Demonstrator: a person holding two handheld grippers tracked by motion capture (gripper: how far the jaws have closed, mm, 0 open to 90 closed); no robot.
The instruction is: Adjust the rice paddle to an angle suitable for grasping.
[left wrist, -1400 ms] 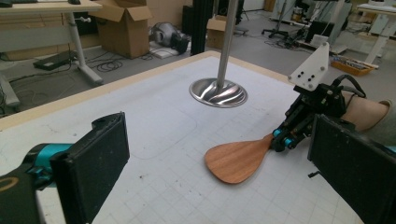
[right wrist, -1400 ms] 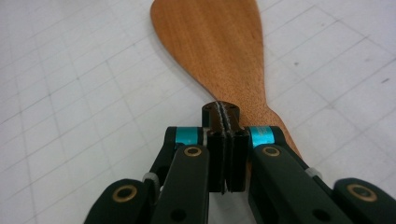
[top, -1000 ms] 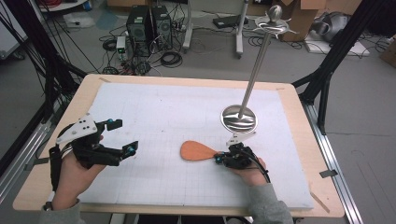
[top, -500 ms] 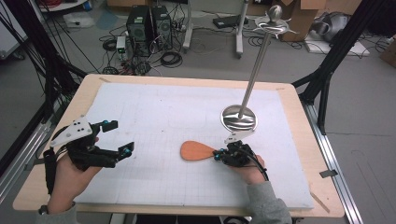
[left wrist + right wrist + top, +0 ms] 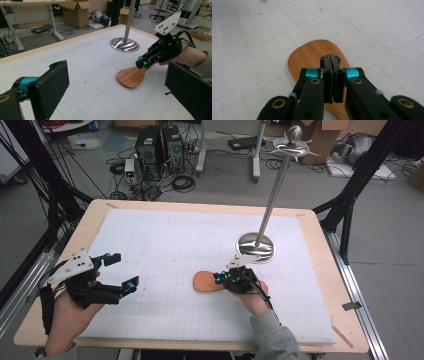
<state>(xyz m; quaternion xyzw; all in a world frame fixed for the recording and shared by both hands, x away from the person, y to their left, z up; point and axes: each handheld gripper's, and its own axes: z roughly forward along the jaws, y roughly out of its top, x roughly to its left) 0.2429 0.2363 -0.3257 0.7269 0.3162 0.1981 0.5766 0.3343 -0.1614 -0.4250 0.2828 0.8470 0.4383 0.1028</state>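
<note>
Gripping wooden spatula (image 5: 204,282), right tool (image 5: 219,279) closed

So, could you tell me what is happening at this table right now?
A person works at a white gridded mat with a gripper in each hand. The right gripper is down at the mat with its jaws shut, over the narrow end of a wooden spatula lying flat there; whether it actually pinches it is unclear. The left gripper is open and holds nothing, off to the left. A metal stand with a tall pole sits just beyond the spatula.
</note>
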